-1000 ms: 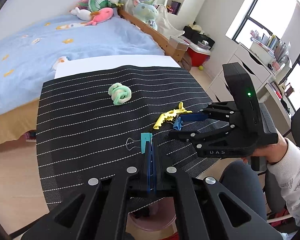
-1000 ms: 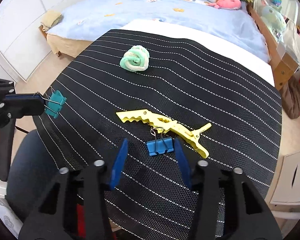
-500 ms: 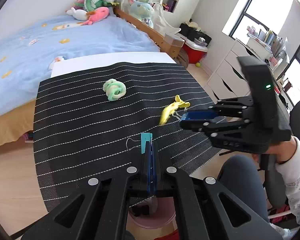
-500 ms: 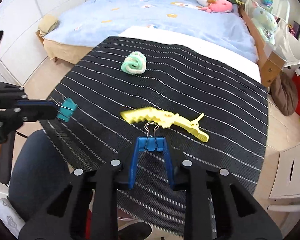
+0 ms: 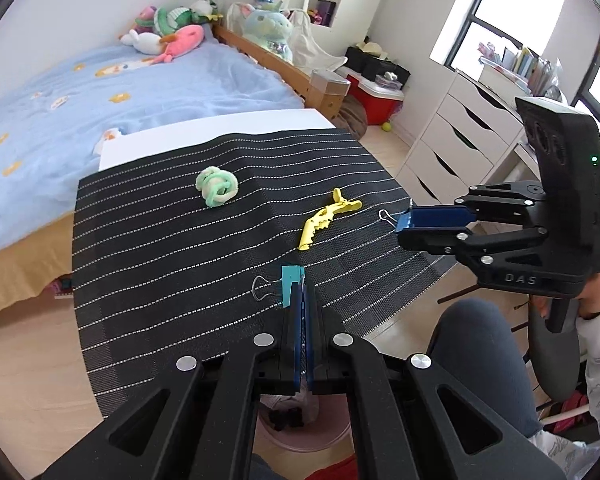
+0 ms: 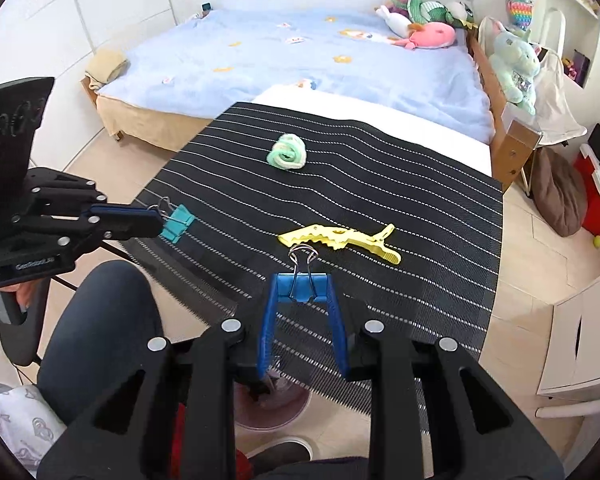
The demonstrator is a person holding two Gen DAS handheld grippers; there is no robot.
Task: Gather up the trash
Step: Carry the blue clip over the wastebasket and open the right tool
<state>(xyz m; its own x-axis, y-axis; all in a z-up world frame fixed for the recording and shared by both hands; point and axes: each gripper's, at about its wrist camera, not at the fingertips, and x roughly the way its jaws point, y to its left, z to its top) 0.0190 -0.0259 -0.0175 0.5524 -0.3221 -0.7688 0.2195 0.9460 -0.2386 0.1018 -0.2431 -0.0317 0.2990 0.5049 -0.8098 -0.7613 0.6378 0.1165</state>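
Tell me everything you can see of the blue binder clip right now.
The blue binder clip is a small clip with a blue, metal-looking body and silver wire handles. The right gripper is shut on it, one blue finger pad against each end of the body. It is held off the black striped mat, wire loops pointing forward toward the yellow hair clip, which it does not seem to touch. In the left wrist view, it pokes out past the fingertips.

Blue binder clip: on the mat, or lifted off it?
Lifted. The right claw is shut on the blue binder clip, holding it above the striped mat's near edge.
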